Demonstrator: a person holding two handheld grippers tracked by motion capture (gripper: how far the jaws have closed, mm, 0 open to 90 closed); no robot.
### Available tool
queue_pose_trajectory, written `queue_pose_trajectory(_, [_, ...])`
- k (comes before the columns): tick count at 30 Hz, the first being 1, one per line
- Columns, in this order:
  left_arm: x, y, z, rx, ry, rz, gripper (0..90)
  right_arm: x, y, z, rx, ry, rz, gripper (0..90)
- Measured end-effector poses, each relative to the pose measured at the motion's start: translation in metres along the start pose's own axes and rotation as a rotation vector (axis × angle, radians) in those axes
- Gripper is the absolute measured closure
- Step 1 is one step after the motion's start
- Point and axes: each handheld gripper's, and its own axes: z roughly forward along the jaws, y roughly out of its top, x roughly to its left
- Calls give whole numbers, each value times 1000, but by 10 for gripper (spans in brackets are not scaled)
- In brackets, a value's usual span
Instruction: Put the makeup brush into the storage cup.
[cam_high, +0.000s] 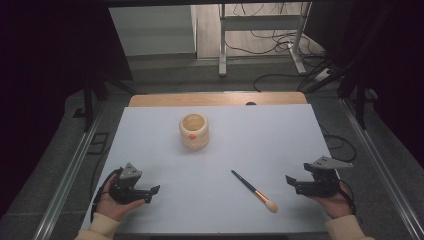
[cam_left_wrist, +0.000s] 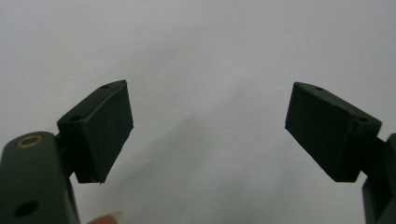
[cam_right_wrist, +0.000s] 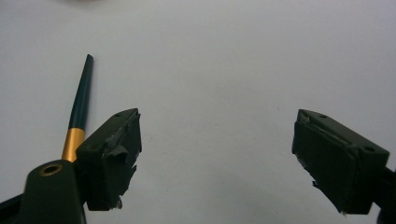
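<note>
Left gripper (cam_high: 150, 192), near-left of the white worktop (cam_high: 250, 135): fingers spread, nothing between them. Wooden cup (cam_high: 194, 131), centre-rear, upright; makeup brush (cam_high: 254, 191), lying flat right of centre, bristles toward the person. Right gripper (cam_high: 292, 182), just beside the brush: fingers spread, empty.

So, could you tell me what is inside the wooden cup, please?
The wooden cup shows only its pale inner wall; its bottom is hidden by the rim. The brush lies outside on the table.
</note>
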Motion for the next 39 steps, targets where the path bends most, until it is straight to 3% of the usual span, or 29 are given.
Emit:
queue_pose_trajectory(18, [-4,4,2,-7,1,22,156,0,-2,-4,16,-27,20,161])
queue_pose_trajectory(33, [-3,5,3,-6,-6,32,155,0,-1,-5,21,-12,54,149])
queue_pose_trajectory(39, [-3,5,2,-15,-1,21,155,1,0,-6,30,-11,47,142])
